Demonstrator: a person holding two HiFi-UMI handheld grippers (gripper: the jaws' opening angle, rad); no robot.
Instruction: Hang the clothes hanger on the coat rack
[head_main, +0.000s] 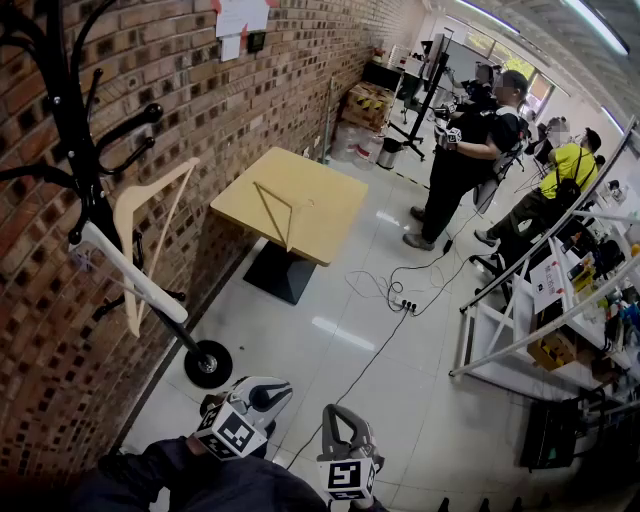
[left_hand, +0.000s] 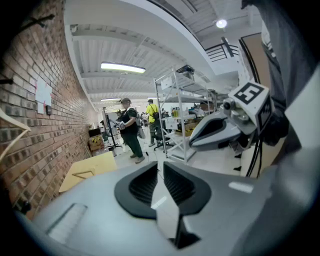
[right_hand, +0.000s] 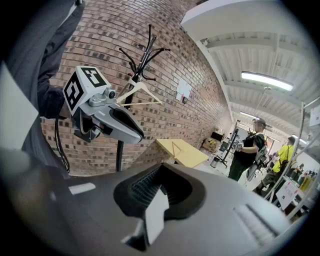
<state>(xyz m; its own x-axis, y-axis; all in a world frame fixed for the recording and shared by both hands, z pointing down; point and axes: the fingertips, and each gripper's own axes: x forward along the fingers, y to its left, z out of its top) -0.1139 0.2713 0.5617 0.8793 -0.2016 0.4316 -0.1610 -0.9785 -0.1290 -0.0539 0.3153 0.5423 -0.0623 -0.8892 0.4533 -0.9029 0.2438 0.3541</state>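
A pale wooden clothes hanger (head_main: 150, 215) hangs on the black coat rack (head_main: 75, 150) against the brick wall at the left. The same hanger (right_hand: 141, 93) and rack (right_hand: 145, 50) show in the right gripper view. A second hanger (head_main: 282, 210) lies flat on the yellow table (head_main: 330, 235). Low in the head view, close to my body, my left gripper (head_main: 268, 392) and right gripper (head_main: 338, 412) are both shut and hold nothing. Each gripper view shows its own jaws pressed together: the left gripper (left_hand: 161, 180), the right gripper (right_hand: 159, 192).
Cables and a power strip (head_main: 405, 305) lie on the white floor beyond the table. A white metal shelf rack (head_main: 520, 320) stands at the right. Two people (head_main: 470, 150) are at the far end, with stacked boxes (head_main: 368, 105) by the wall.
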